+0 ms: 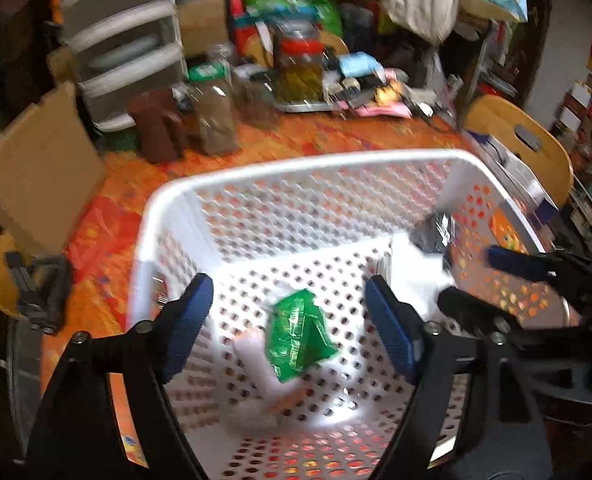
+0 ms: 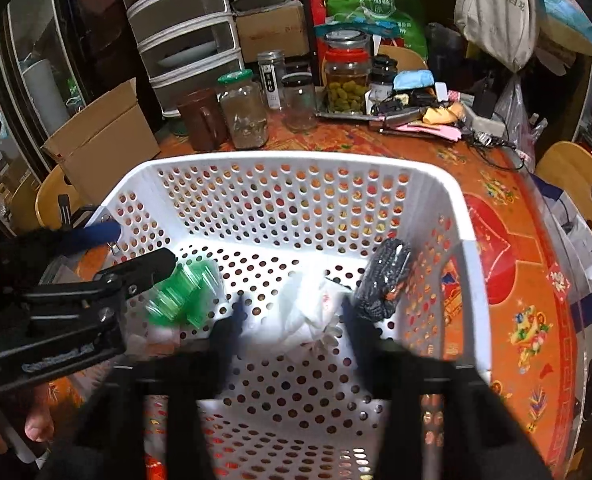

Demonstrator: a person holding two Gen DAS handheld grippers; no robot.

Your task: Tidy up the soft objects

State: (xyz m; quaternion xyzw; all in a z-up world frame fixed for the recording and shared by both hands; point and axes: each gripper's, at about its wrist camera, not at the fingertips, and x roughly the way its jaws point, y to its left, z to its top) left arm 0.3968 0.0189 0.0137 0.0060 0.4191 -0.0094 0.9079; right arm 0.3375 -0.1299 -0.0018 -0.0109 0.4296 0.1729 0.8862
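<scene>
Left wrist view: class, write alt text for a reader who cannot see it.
A white perforated basket on an orange patterned tablecloth holds a green packet between the open left hand-held gripper. The right hand-held gripper reaches in beside it.

I'm holding my left gripper (image 1: 288, 320) angled steeply downward, its blue-padded fingers (image 1: 188, 320) standing wide apart with nothing pressed between them. My right gripper (image 2: 292, 320) is tilting down at about the same slant just beside it, jaws spread wide too, pads clamping nothing, though its fingers are showing blurred in its own camera. Each gripper is poking into the edge of the other's view. My fingertip (image 2: 38, 426) is peeking in at the lower left corner.
</scene>
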